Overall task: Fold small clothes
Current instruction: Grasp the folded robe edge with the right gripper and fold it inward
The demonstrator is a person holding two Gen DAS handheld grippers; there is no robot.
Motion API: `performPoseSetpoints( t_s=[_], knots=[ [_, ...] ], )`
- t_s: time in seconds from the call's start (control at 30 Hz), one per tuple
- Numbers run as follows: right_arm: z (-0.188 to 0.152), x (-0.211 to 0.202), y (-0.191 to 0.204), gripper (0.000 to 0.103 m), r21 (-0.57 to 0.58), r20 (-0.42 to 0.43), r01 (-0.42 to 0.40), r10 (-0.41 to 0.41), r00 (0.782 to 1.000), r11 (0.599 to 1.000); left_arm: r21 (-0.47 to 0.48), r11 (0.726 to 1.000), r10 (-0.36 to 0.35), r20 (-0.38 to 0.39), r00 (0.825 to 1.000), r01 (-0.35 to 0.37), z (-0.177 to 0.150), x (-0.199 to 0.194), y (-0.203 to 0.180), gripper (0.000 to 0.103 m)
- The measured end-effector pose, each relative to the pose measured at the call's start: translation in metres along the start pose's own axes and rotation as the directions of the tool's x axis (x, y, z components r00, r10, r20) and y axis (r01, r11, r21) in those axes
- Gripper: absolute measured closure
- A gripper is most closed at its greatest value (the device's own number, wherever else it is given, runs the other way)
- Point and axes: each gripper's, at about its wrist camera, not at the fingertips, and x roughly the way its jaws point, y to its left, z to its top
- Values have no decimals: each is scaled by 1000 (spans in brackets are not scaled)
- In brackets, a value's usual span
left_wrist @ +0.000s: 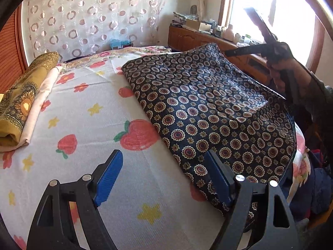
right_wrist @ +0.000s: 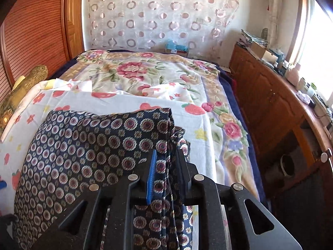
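Observation:
A navy cloth (left_wrist: 208, 104) printed with round medallions lies spread on the strawberry-print sheet (left_wrist: 83, 114). In the left wrist view my left gripper (left_wrist: 163, 154) hangs open over the sheet at the cloth's near left edge, its right finger over the cloth, with nothing between the blue pads. The right wrist view shows my right gripper (right_wrist: 166, 152) shut on a bunched fold at the right edge of the navy cloth (right_wrist: 83, 145), which is raised off the sheet (right_wrist: 187, 120). A person's hand (left_wrist: 278, 70) holds that gripper at the cloth's far right side.
A folded mustard and pale pink pile (left_wrist: 18, 100) sits at the bed's left edge. A floral blanket (right_wrist: 135, 70) covers the far end. A wooden cabinet (right_wrist: 270, 108) with clutter runs along the right under the window. Dark clothes (left_wrist: 316, 187) lie off the bed's right.

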Motion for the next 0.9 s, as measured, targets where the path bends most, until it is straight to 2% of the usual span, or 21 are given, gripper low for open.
performPoseSetpoints(
  t_s=[0.1, 0.2, 0.3, 0.4, 0.47, 0.53, 0.57, 0.67, 0.73, 0.9],
  knots=[
    [-4, -2, 7, 76, -29, 6, -20, 20, 1000, 999, 10, 1000, 3, 19, 1000, -3, 2, -3, -1, 22],
    [-2, 2, 4, 71, -48, -15, 0, -1, 1000, 999, 12, 1000, 3, 42, 999, -3, 4, -9, -5, 22],
    [1, 14, 2, 68, -44, -52, -2, 0, 999, 999, 12, 1000, -1, 53, 999, 1, 5, -13, -6, 22],
    [1, 38, -2, 68, -40, -162, -37, 30, 986, 999, 13, 1000, -5, 53, 999, 5, 6, -14, -7, 22],
    [0, 37, -3, 68, -50, -139, -47, 39, 989, 998, 15, 1000, -7, 48, 999, 6, 6, -13, -8, 22],
    [-3, 36, -5, 82, -48, -140, -75, 67, 988, 996, 16, 1000, -10, 43, 999, 9, 5, -13, -9, 22],
    [-4, 33, -6, 96, -55, -128, -79, 71, 989, 995, 19, 1000, -11, 41, 999, 11, 5, -13, -10, 22],
    [-4, 21, -11, 99, -57, -89, -91, 86, 992, 994, 25, 1000, -12, 43, 999, 11, 3, -14, -12, 22],
    [-4, 15, -18, 99, -40, -75, -70, 66, 995, 997, 24, 1000, -14, 44, 999, 13, 2, -14, -13, 22],
    [-9, 11, -24, 99, -7, -68, -48, 48, 997, 999, 31, 999, -13, 42, 999, 12, 2, -14, -13, 22]
  ],
)
